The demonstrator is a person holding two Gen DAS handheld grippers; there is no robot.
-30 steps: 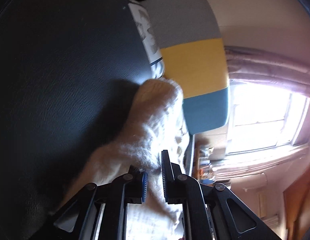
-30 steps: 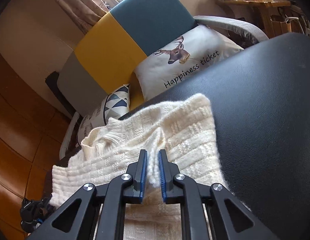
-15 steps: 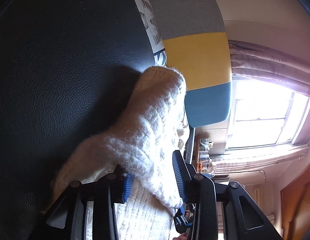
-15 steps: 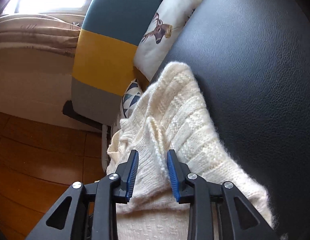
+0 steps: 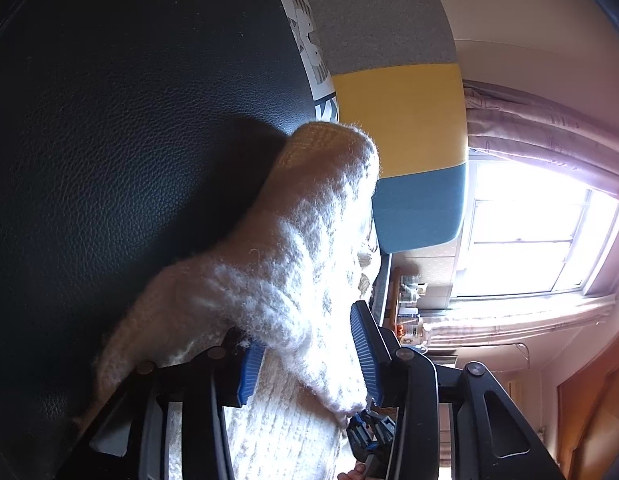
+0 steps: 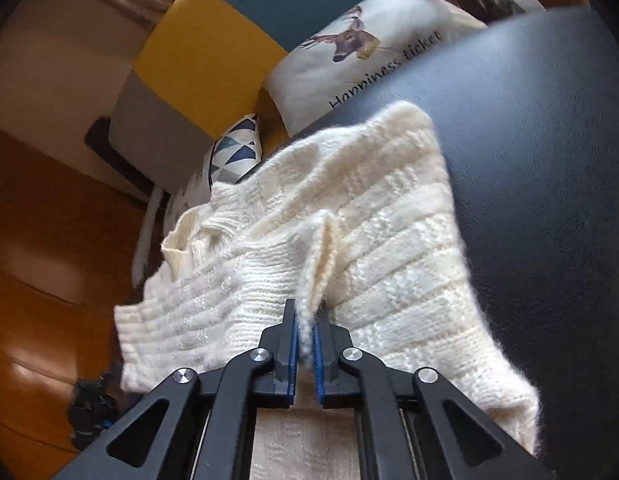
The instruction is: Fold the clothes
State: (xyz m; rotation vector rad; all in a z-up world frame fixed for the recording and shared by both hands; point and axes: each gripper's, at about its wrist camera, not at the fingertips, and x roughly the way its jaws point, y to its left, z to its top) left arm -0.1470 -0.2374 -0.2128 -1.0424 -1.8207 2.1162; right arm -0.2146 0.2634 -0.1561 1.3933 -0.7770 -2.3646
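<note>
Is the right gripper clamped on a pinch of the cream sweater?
Yes: the right gripper has its jaws shut on a raised fold of the cream sweater.

The knit sweater (image 6: 349,248) lies on the leather surface (image 6: 549,160), its near-left part hanging over the edge. Behind stands an armchair (image 6: 213,64) holding a deer cushion (image 6: 349,52) and, left of that, a triangle-patterned cushion (image 6: 235,152).

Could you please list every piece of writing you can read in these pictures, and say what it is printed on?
"Happiness ticket": on the deer pillow, lower edge cut off by the black surface.
Dark marks on the patterned pillow: cut off, unreadable.
No other text is visible.
</note>
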